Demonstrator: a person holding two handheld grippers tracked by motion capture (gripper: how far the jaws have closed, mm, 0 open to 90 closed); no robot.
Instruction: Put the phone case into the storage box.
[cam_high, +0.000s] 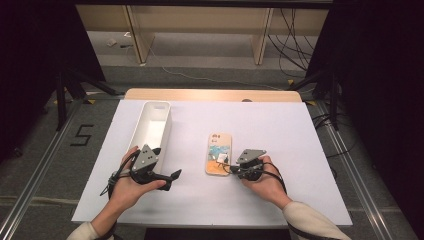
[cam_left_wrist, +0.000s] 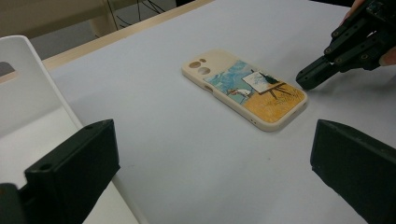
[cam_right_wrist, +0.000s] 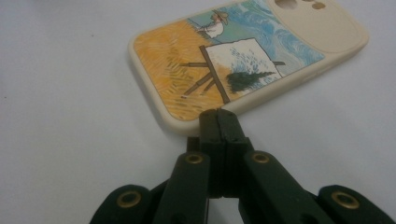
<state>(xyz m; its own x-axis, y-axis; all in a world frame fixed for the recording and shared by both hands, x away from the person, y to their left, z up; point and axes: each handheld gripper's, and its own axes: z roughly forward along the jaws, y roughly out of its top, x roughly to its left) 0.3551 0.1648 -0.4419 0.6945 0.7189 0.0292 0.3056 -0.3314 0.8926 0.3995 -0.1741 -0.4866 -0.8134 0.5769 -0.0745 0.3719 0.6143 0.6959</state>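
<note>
- Phone case (cam_high: 218, 153): cream, with a painted scene of an artist at an easel in an orange field under a blue sky; lies flat, picture side up, near the middle of the white table (cam_high: 280, 130); camera cut-outs at the far end, orange end towards the person.
- Right gripper (cam_high: 234, 169): held low in the right hand (cam_high: 262, 182), just beside the near right corner of the phone case. In the right gripper view the jaws are pressed fully together with nothing between them, tips at the case's edge (cam_right_wrist: 196, 122); whether they touch it cannot be told.
- Left gripper (cam_high: 172, 176): held in the left hand (cam_high: 131, 187), beside the near end of the white bin (cam_high: 151, 125); jaws spread wide, holding nothing.
- White bin: long, rectangular, open-topped; stands left of the phone case, well apart from it.
</note>
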